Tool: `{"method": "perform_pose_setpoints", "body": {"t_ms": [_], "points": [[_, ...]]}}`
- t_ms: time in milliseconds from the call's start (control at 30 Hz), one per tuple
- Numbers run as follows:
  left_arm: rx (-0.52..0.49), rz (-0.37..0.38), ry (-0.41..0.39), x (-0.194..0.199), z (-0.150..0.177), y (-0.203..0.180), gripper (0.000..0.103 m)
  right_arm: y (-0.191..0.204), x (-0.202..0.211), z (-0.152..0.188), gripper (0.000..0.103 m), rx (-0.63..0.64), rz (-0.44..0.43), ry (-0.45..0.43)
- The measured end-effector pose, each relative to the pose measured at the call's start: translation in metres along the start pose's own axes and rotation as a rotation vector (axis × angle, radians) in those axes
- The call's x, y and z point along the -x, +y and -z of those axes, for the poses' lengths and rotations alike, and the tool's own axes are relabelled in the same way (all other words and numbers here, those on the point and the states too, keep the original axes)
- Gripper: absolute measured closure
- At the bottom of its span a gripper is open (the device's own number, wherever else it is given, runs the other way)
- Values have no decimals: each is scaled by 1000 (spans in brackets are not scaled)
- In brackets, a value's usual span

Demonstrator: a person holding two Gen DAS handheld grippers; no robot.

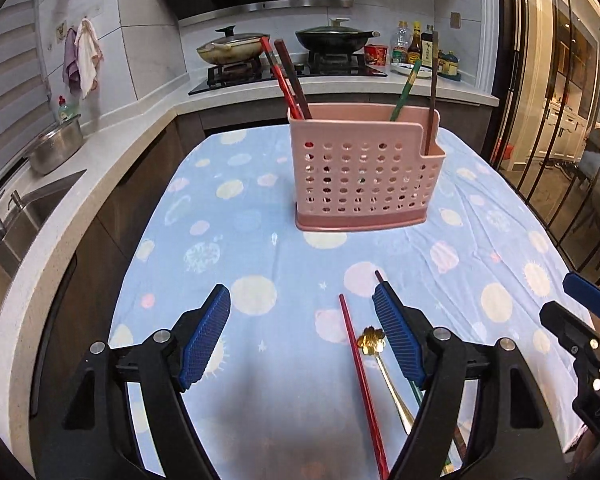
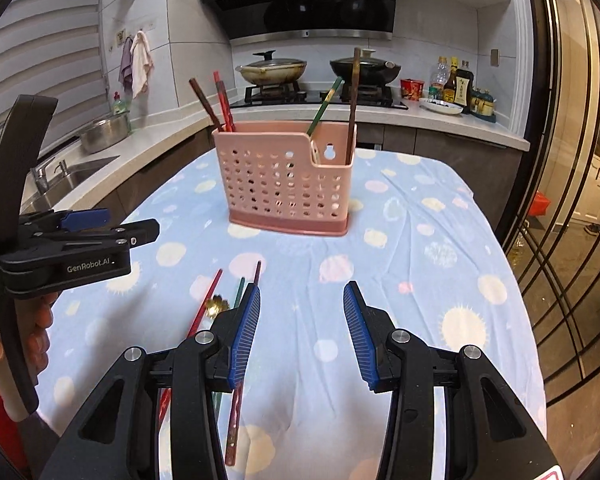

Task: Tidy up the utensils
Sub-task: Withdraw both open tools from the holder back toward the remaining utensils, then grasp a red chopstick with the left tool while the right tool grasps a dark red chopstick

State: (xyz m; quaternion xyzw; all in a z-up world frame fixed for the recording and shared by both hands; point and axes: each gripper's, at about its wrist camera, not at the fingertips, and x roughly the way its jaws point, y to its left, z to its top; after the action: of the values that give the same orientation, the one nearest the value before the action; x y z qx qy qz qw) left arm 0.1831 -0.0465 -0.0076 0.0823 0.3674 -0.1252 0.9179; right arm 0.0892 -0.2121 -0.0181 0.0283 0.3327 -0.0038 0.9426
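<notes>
A pink perforated utensil holder [image 1: 364, 168] [image 2: 288, 184] stands upright on the blue spotted cloth, with a red and a brown chopstick at its left end and a green and a brown one at its right. Loose on the cloth nearer me lie a red chopstick [image 1: 360, 380] [image 2: 208, 300], a gold flower-bowl spoon [image 1: 372, 342] [image 2: 216, 305], a green chopstick [image 2: 239, 290] and a brown chopstick [image 2: 236, 412]. My left gripper [image 1: 300, 296] is open above them, with the red chopstick and spoon close to its right finger. My right gripper [image 2: 302, 292] is open and empty, just right of the pile.
The table's cloth [image 1: 260, 208] drops off at the left and right edges. A counter with a sink [image 1: 28, 216] and a steel pot [image 1: 56, 148] runs along the left. Behind are a stove with two lidded woks [image 1: 284, 46] and bottles [image 1: 416, 46]. Glass doors [image 1: 560, 120] stand at right.
</notes>
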Motion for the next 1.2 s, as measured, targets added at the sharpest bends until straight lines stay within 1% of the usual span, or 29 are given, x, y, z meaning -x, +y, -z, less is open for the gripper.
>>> {"method": "perform_pose_setpoints", "body": {"t_ms": [267,467,633,700,833,867,900,1067,1200], "points": [[16,21,88,-4,49,-1,32,7,-10,49,60,-40,-35,115],[-12,32,150,-7,86,-11,32,14,-13,76,60,-56,-49,162],[-26,48,200,-5,112,-15,32,23,-12,90,66,-34,-52,180],[-27,55,214,-4,121,-16,32,26,-13,94,72,-33,-62,192],[-28,67,223,1,130,-20,32,33,-16,99,77,-22,-76,211],[-30,67,221,3,131,-20,32,35,-16,100,82,-17,-78,214],[-32,69,219,4,131,-21,32,36,-17,101,84,-13,-79,218],[-36,79,215,9,134,-24,32,40,-22,104,86,-9,-85,228],[-43,93,212,11,136,-28,32,40,-26,107,89,-2,-80,234]]}}
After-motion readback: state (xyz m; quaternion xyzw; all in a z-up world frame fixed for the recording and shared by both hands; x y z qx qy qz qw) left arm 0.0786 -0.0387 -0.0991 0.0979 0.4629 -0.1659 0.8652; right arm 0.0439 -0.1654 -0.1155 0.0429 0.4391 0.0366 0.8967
